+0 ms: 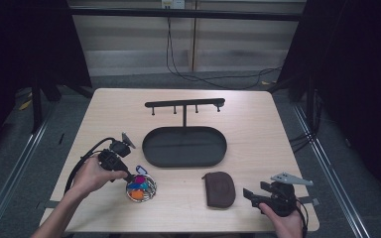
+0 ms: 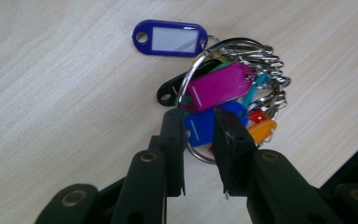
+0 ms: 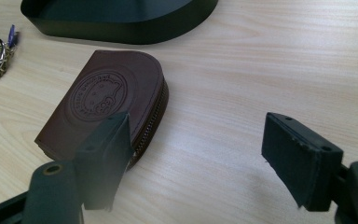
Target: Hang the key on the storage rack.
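Worktop point(image 1: 258, 119) carried a black oval tray point(image 1: 184, 147) with a peg rack, well ahead of both claws. Brown zip pouch point(image 3: 103, 100) lay just ahead-left of the right claw point(image 3: 205, 158), which stood wide, empty; embossed round stamp, lettering unreadable. Key ring bundle point(image 2: 228, 93) with coloured tags sat at the left claw point(image 2: 199, 128) tips, jaws narrow around the ring and a blue tag, grip not certain. Tag labels blank.

Left gripper point(image 1: 129, 176): low over table, jaws narrow, a small gap between the pads.
Left hand point(image 1: 92, 174): wrapped round the body, forearm in from bottom left.
Right gripper point(image 1: 248, 194): jaws wide apart, nothing between.
Right hand point(image 1: 284, 221): at near edge.
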Demonstrator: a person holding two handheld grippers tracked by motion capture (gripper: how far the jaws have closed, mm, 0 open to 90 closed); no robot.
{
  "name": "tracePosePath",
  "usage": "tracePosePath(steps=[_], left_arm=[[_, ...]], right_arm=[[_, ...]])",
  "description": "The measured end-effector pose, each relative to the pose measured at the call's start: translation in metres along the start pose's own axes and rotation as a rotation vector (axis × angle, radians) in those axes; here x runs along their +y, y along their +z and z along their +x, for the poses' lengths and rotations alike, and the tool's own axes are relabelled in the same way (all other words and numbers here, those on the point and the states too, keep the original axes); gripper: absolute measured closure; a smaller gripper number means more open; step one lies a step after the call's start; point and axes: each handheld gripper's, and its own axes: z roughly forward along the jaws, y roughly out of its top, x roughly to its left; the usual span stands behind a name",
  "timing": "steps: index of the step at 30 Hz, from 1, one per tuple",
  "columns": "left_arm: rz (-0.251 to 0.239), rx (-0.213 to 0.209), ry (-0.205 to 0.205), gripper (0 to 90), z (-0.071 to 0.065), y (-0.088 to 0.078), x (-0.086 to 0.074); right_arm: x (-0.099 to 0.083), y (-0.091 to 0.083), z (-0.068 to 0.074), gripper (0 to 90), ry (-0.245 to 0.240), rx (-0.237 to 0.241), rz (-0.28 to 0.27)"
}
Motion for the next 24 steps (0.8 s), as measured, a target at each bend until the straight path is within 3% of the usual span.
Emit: tracePosePath(steps=[3, 11, 24], left_arm=[[0.016, -0.004, -0.005, 74.2, 0.001, 0.004, 0.002], [0.049, -0.009, -0.015, 76.2, 0.002, 0.013, 0.006], [0.083, -0.025, -0.038, 75.5, 0.006, 0.022, 0.012]], right_arm=[[0.000, 0.002, 0.000, 20.4, 0.000, 0.008, 0.017], [0.000, 0.000, 0.000, 14.6, -0.004, 0.015, 0.001], [0.001, 0.001, 0.000, 14.0, -0.015, 0.014, 0.004]])
